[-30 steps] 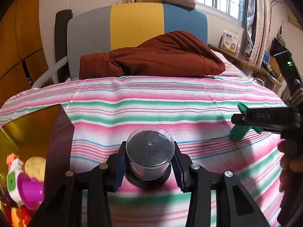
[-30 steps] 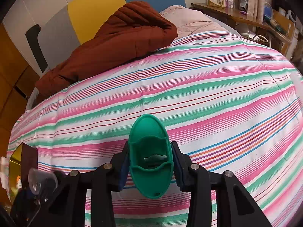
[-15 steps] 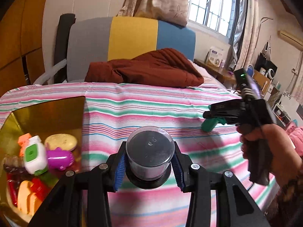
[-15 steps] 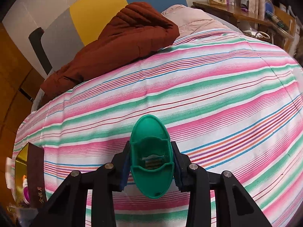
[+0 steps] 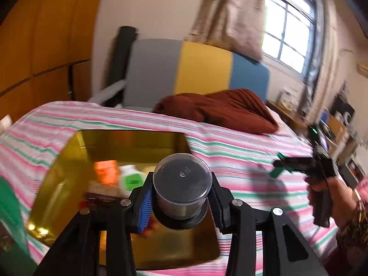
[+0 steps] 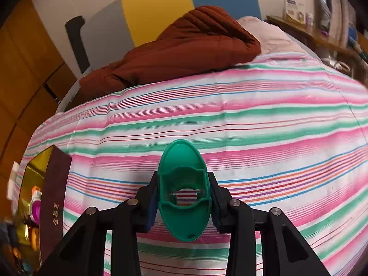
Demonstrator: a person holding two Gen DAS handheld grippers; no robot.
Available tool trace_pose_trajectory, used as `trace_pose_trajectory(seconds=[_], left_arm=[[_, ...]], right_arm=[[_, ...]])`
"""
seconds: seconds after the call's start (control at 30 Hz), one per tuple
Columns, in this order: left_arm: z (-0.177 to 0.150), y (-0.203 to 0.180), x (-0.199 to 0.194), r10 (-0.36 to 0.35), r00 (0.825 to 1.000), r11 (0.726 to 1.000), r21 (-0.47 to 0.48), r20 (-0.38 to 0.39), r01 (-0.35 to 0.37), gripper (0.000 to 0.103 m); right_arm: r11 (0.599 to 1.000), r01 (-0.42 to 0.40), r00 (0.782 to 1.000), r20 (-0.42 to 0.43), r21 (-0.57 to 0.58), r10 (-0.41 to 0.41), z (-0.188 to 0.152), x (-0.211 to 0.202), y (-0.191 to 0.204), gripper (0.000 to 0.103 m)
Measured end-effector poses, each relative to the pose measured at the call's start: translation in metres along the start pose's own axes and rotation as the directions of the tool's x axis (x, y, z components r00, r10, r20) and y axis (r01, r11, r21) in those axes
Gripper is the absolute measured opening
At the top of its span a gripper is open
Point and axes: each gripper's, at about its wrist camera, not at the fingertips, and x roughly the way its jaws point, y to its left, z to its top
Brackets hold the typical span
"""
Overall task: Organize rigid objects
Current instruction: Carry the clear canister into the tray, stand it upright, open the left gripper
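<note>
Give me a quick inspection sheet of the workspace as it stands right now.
Surface: striped bedsheet over the bed.
Job's things: clear jar and green toy boat both gripped; gold box holding blurred small toys.
Clutter: brown blanket at the headboard end.
Grippers: left gripper has jaws shut on the jar above the box; right gripper has jaws shut on the boat above the sheet.
Cables: nothing seen.
Surroundings: window, curtain, wooden wardrobe, cluttered shelf.

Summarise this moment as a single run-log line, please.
left gripper: holds clear cup above gold box | right gripper: holds green toy over striped bed
</note>
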Motion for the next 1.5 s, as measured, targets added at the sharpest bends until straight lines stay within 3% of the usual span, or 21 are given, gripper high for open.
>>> trace_pose_trajectory(seconds=[0.33,0.6,0.77,1.07,1.17,1.5], left_arm=[[0.018,0.103,0.002,0.178,0.984,0.972,-0.158,-0.004,-0.176,0.043],[0.014,0.158,0.048,0.19,0.971,0.943,-0.247,-0.142,-0.221,0.043],[0.016,0.166,0.067,0.195,0.965,0.939,-0.251,-0.175,-0.235,0.043],[0.014,0.169,0.087,0.251,0.939,0.928,-0.217,-0.235,-0.302,0.043],[0.014,0.165,0.084,0.281,0.932,0.922,-0.206,-0.231,-0.329,0.051],[-0.008,0.146,0.049,0.293,0.942,0.921,-0.215,-0.165,-0.324,0.055]], right_arm=[[0.999,-0.032,0.999,-0.006,-0.033,0.032,-0.007,0.008,0.011,0.038],[0.997,-0.026,1.0,0.008,-0.066,0.026,-0.011,0.009,0.016,0.038],[0.997,-0.026,1.0,0.009,-0.066,0.027,-0.01,0.01,0.017,0.038],[0.997,-0.021,1.0,0.01,-0.079,0.022,-0.009,0.011,0.019,0.038],[0.997,-0.022,1.0,0.009,-0.078,0.022,-0.009,0.011,0.019,0.038],[0.995,-0.012,1.0,0.01,-0.096,0.013,-0.01,0.011,0.021,0.038]])
